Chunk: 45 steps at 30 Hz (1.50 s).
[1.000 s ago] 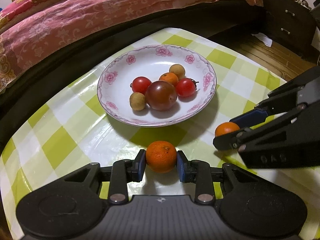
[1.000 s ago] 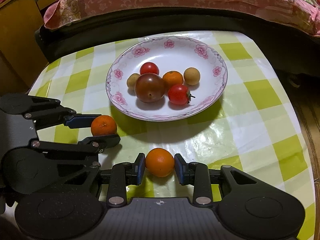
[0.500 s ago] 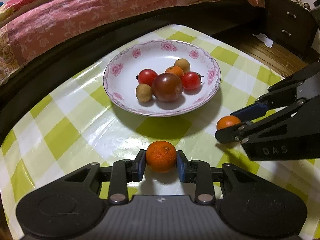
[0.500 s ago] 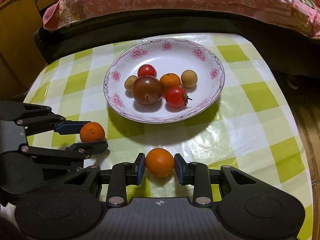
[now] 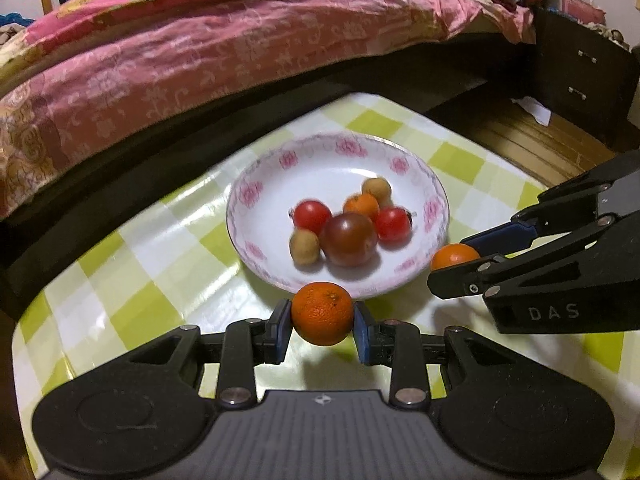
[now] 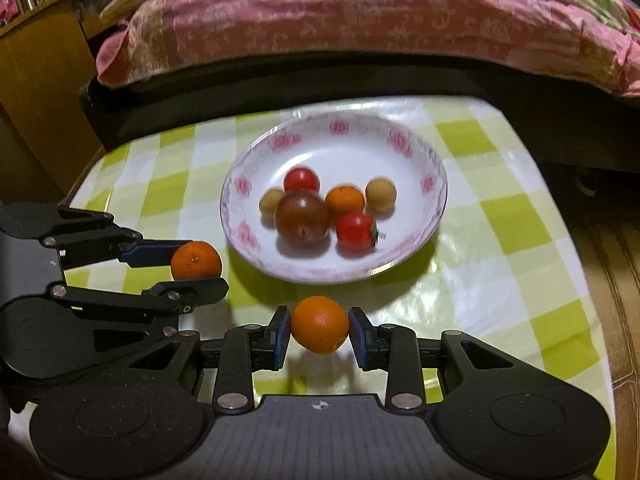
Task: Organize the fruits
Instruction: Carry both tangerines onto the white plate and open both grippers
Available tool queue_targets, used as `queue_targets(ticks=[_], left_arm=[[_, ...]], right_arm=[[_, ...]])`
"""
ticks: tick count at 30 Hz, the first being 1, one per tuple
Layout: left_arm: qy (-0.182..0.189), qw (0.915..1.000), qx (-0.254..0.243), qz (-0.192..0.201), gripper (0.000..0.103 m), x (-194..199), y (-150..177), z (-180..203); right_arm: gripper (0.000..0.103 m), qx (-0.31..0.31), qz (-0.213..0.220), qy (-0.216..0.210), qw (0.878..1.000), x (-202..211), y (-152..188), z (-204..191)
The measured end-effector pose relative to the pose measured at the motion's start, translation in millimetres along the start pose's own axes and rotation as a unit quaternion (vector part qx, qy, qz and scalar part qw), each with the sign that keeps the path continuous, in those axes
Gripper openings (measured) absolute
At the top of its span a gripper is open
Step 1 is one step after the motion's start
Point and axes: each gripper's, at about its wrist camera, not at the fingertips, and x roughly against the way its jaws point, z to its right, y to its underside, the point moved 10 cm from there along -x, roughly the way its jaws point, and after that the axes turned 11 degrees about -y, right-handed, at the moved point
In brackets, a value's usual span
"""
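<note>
My left gripper (image 5: 322,314) is shut on a small orange (image 5: 322,312) and holds it above the table, near the front rim of a white floral plate (image 5: 424,184). My right gripper (image 6: 319,326) is shut on another small orange (image 6: 319,324), also lifted in front of the plate (image 6: 434,184). The plate holds two red tomatoes, a dark tomato (image 6: 302,218), a small orange and two tan round fruits. Each gripper with its orange shows in the other's view, the right gripper (image 5: 456,264) and the left gripper (image 6: 196,266).
The plate sits on a table with a green and white checked cloth (image 6: 512,216). A bed with a pink quilt (image 5: 200,52) runs behind the table. A dark drawer cabinet (image 5: 580,72) stands at the far right and a wooden cabinet (image 6: 40,80) at the left.
Both grippers have risen and pulled back with their oranges still held. The plate now looks smaller and farther off, and more of the bed shows.
</note>
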Motion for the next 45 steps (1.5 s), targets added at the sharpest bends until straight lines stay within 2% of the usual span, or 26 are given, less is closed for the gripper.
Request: queue_targets(ticks=[10, 20, 45], left_arm=[[-0.022, 0.9995, 0.004, 0.021, 0.039, -12.0, -30.7, -5.3], [-0.035, 0.9991, 0.016, 0.019, 0.039, -32.0, -44.3, -12.2], [-0.038, 0.9988, 0.028, 0.009, 0.039, -60.2, -59.4, -22.4]], right_arm=[[0.028, -0.012, 0.029, 0.010, 0.999, -3.6, -27.5, 15.4], [0.028, -0.013, 0.060, 0.025, 0.998, -3.7, -52.2, 31.8], [0.028, 0.011, 0.066, 0.045, 0.997, -41.2, -100.1, 46.8]])
